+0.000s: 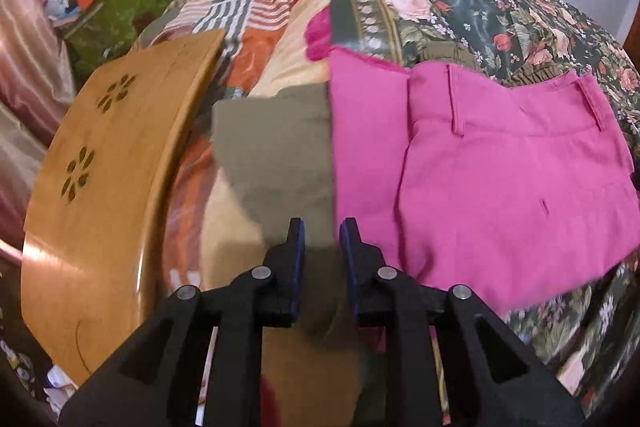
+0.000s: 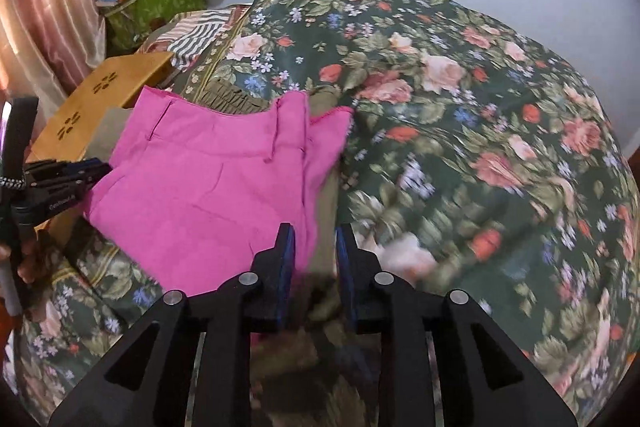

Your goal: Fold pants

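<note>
Folded pink pants [image 1: 500, 179] lie on the floral bedspread, waistband and belt loops facing away; they also show in the right wrist view [image 2: 216, 187]. Olive-green pants [image 1: 276, 155] lie under and beside them, with a gathered waistband showing past the pink [image 2: 236, 99]. My left gripper [image 1: 322, 231] has its jaws a little apart with olive cloth [image 1: 320, 291] running between them. My right gripper [image 2: 314, 235] has its jaws a little apart around the olive cloth edge [image 2: 324, 267] beside the pink pants. The left gripper also shows in the right wrist view [image 2: 64, 175], at the pink pants' left edge.
A floral bedspread [image 2: 460, 115] covers the bed. A wooden board with flower cut-outs [image 1: 104, 195] lies at the left. A green box with clutter [image 1: 116, 7] and a pink curtain [image 2: 52, 7] stand at the far left. A striped patchwork cloth [image 1: 248, 11] lies behind.
</note>
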Tool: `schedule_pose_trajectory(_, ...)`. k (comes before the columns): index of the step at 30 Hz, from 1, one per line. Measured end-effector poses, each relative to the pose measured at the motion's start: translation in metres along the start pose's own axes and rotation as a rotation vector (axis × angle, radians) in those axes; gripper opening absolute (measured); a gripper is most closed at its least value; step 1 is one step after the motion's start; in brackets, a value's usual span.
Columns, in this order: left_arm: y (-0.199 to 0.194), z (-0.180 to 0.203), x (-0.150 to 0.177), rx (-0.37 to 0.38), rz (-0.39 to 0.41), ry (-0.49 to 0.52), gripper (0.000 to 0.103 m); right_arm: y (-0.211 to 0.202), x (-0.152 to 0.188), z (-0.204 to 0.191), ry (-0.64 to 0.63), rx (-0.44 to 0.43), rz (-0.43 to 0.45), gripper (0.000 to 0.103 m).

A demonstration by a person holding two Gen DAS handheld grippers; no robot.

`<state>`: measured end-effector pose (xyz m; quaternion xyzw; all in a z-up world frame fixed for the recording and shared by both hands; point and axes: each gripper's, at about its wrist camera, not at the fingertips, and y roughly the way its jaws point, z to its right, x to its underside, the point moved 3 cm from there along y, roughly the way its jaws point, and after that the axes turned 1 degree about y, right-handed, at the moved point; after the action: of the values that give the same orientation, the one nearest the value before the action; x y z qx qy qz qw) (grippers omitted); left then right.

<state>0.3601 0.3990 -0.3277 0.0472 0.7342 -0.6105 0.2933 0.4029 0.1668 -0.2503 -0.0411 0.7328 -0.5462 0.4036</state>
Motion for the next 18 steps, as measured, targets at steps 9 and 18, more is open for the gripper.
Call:
schedule_pose_trajectory(9,-0.097,0.014,0.0,0.045,0.102,0.016,0.021,-0.064,-0.001,-0.005,0.017,-0.003,0.05,0.023)
schedule_pose_trajectory(18,-0.282,0.04,0.013,0.135,0.371,0.032,0.021,-0.216,-0.003,-0.043,-0.009,-0.051,0.335,0.03)
